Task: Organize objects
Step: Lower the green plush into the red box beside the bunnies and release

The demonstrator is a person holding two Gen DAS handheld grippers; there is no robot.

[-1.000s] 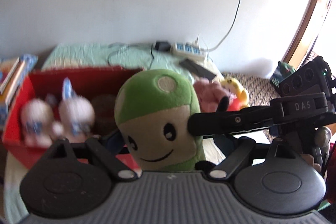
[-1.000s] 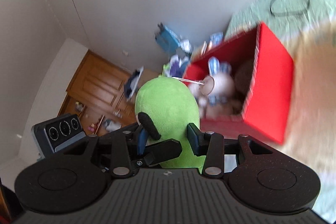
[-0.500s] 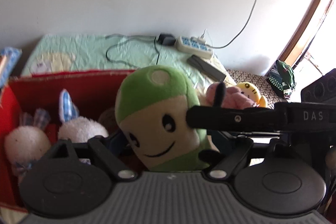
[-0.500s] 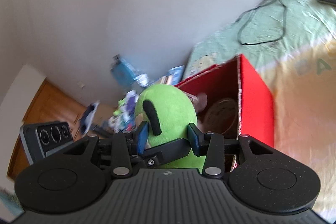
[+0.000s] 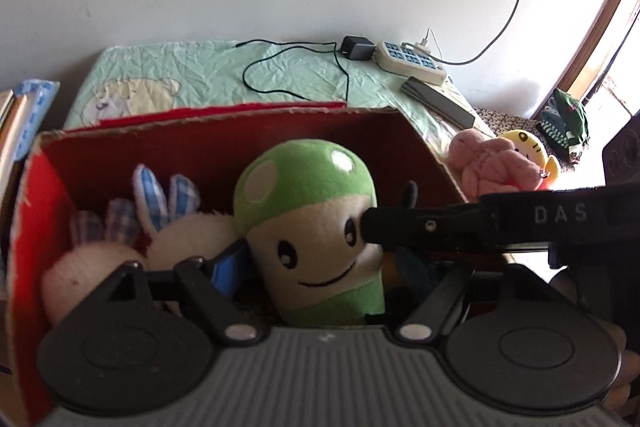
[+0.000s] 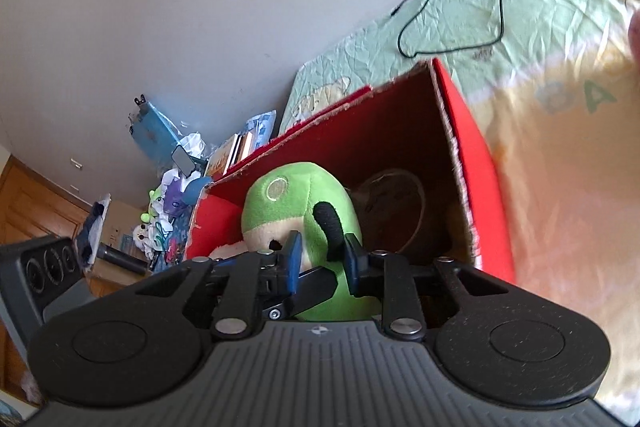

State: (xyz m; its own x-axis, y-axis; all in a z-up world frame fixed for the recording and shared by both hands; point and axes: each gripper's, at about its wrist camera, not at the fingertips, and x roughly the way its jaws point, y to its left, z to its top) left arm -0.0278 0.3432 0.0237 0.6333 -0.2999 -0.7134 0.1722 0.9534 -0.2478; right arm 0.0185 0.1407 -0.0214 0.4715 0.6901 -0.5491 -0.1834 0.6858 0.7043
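Observation:
A green mushroom plush point(image 5: 316, 227) with a smiling face is inside the red cardboard box point(image 5: 224, 143). My right gripper point(image 6: 320, 259) is shut on the plush point(image 6: 296, 203) and reaches across the left wrist view as a black bar point(image 5: 460, 227). My left gripper point(image 5: 320, 275) has its fingers on both sides of the plush's base, with a blue fingertip point(image 5: 228, 267) at the plush's left side; whether it grips is unclear. Two white bunny plushes point(image 5: 176, 239) lie in the box to the left of the mushroom.
A pink plush point(image 5: 492, 163) and a yellow plush point(image 5: 528, 147) lie on the bed right of the box. A power strip point(image 5: 412, 61), charger and cable point(image 5: 296, 67) lie on the green sheet behind it. Books point(image 5: 24, 115) are left of the box. A brown object point(image 6: 392, 211) is in the box.
Both grippers carried the mushroom plush over the red box and lowered it inside, beside the bunnies. The right gripper has kept its hold throughout.

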